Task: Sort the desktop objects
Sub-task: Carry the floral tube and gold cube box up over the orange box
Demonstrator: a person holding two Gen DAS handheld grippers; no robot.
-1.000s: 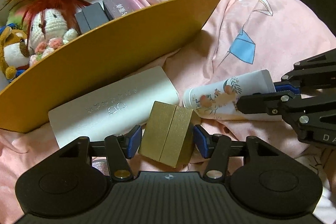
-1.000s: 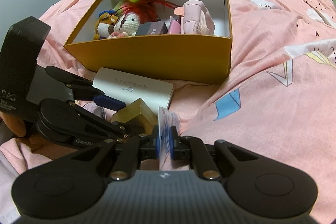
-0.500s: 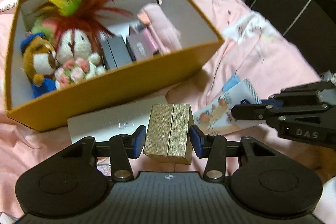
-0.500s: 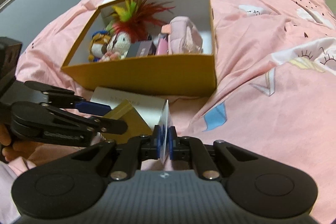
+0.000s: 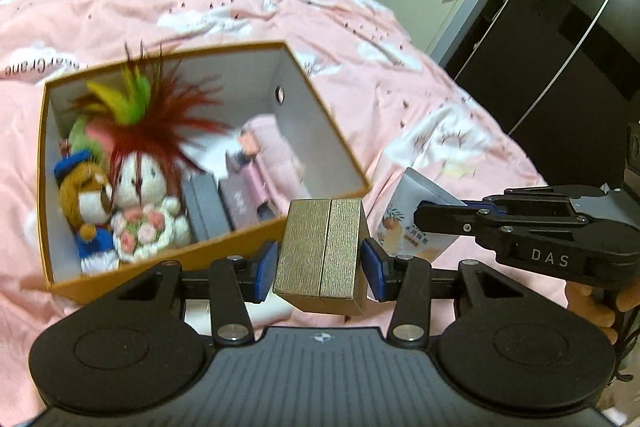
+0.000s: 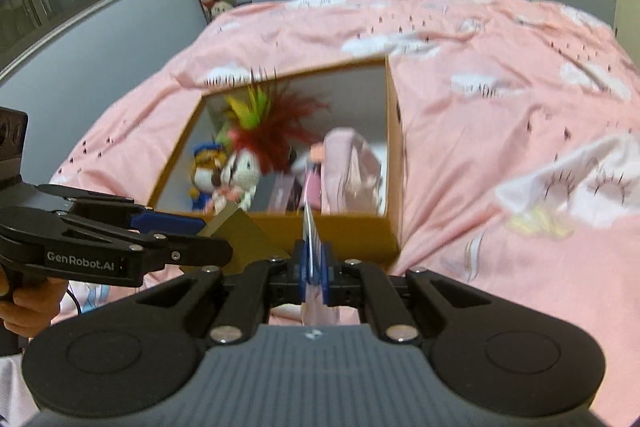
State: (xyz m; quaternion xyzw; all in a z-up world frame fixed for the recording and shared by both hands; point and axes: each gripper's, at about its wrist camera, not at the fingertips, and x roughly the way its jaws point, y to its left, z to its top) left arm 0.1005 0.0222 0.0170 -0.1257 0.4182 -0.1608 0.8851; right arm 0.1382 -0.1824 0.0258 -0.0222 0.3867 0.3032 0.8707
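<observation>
Both loads lifted off bed since a second ago. Left gripper (image 5: 320,269) jaws pinching gold box (image 5: 324,251); right gripper (image 6: 314,263) jaws pinching tube (image 5: 416,223). Both near orange box (image 5: 200,255); drop-in next, I judge.

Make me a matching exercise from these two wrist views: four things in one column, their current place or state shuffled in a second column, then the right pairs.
Things:
1. gold box
2. floral tube
3. feather-haired doll
4. white flat box

Places:
A. inside the orange box
B. gripped by the right gripper
C. on the bedding under the left gripper
D. clamped between the left gripper's blue pads

Pairs: 1-D, 2-B, 3-A, 4-C
</observation>
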